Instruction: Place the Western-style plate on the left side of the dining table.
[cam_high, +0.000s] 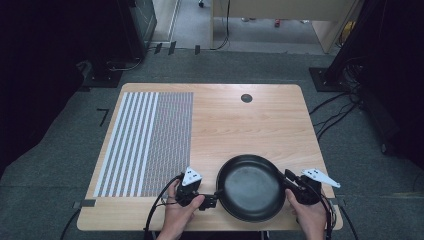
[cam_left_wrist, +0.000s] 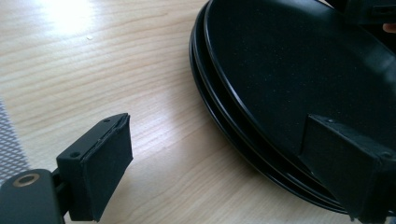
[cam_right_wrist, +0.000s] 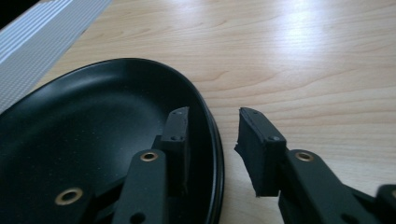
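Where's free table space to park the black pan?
Bare wood runs between the striped mat and the table's right edge, from the pan up to the round hole. The near edge is crowded: pan, left claw, right claw.

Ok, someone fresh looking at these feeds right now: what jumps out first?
The black pan at the table's near edge, flanked by both claws. The right claw straddles its rim, one jaw inside and one outside, with a gap still showing. The left claw stands wide open at the opposite rim. A striped mat covers the table's left side.
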